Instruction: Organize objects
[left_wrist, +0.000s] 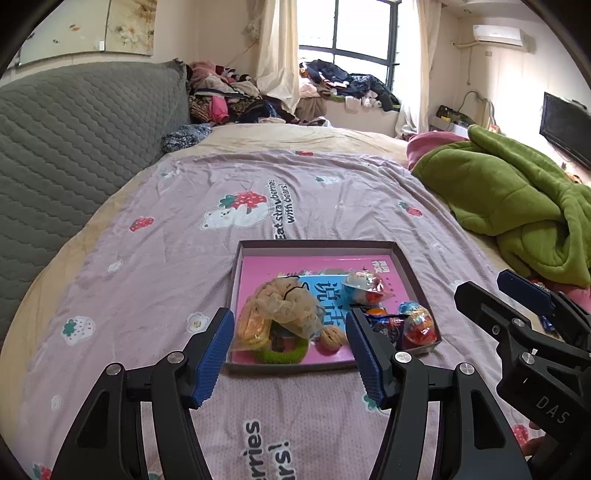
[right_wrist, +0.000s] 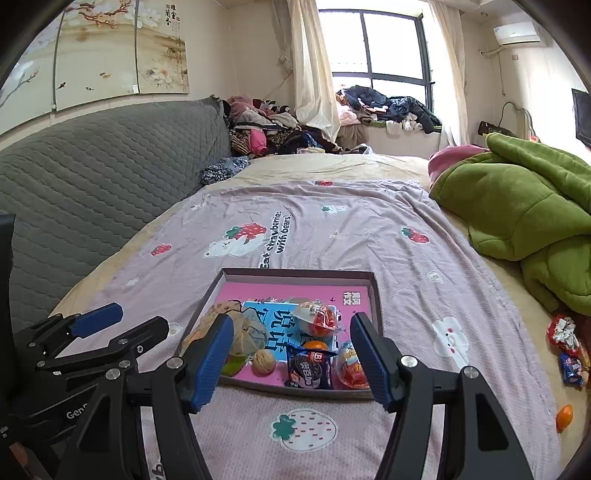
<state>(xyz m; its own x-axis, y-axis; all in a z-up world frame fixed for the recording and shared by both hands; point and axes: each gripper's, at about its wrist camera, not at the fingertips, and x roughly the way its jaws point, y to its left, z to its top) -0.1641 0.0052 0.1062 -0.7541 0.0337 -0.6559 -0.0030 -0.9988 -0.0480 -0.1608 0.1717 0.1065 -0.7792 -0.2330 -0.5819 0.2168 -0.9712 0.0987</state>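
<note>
Left wrist view: you are holding left gripper (left_wrist: 290, 356) with jaws apart, gripping nothing, hovering above near edge of box (left_wrist: 317, 246) on bedsheet (left_wrist: 166, 258). Box is holding book (left_wrist: 266, 269), walnut (left_wrist: 331, 335), hair ties (left_wrist: 284, 352), wrapped snacks, probably gathered there for tidiness. Right wrist view: you are keeping right gripper (right_wrist: 291, 360) apart too, empty. Candy wrappers (right_wrist: 567, 345) and orange piece (right_wrist: 564, 417) are lying loose well right of box, likely awaiting pickup.

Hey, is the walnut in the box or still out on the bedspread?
In the box. The walnut sits on the pink book lining the box, inside its near wall, beside the dark cookie packet.
</note>
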